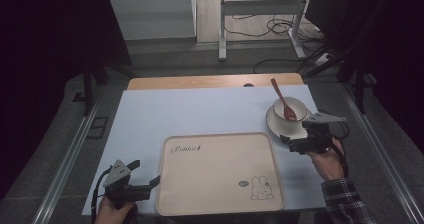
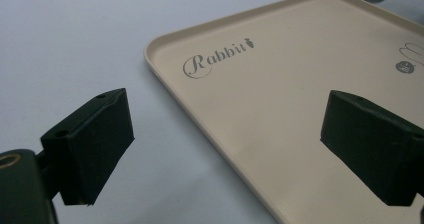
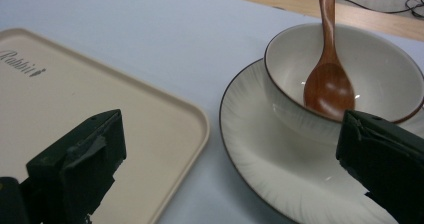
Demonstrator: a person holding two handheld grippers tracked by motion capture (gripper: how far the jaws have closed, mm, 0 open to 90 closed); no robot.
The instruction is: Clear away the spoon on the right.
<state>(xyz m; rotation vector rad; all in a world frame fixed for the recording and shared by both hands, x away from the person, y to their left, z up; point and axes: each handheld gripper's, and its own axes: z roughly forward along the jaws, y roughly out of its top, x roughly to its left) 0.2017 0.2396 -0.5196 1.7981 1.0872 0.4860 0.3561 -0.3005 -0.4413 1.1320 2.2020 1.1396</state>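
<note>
Table (image 1: 210, 111) with pale blue top fills mid frame in high view; tray (image 1: 220, 171), beige, empty, rabbit print, sits lower centre, near the front edge. Plate (image 1: 272, 123) is right of centre, just off the tray's upper right corner, not touching it as far as I can tell; bowl (image 1: 290, 109) stands on the plate, wooden spoon (image 1: 283, 100) leans in the bowl with its handle pointing up-left toward the far edge. Right gripper (image 1: 292, 144) sits just below the plate, jaws spread wide; in right gripper view they frame the tray corner (image 3: 190, 119) on the left and the plate rim (image 3: 250, 154) and bowl (image 3: 340, 69) on the right, nothing between them yet. Left gripper (image 1: 150, 184) is at lower left, beside the tray's left edge, jaws also spread and empty; left gripper view has one jaw over the table, one over the tray (image 2: 280, 99). Step in hand looks like: grab plate with bowl and move it onto the tray. To do it well: come in low, slide one jaw under the plate rim and one over, bite the rim deep, not the bowl wall. Lift level and slow, the spoon (image 3: 327, 79) is loose and could swing or tip out. Left gripper could steady the tray edge. Set down mid tray, flat.
</note>
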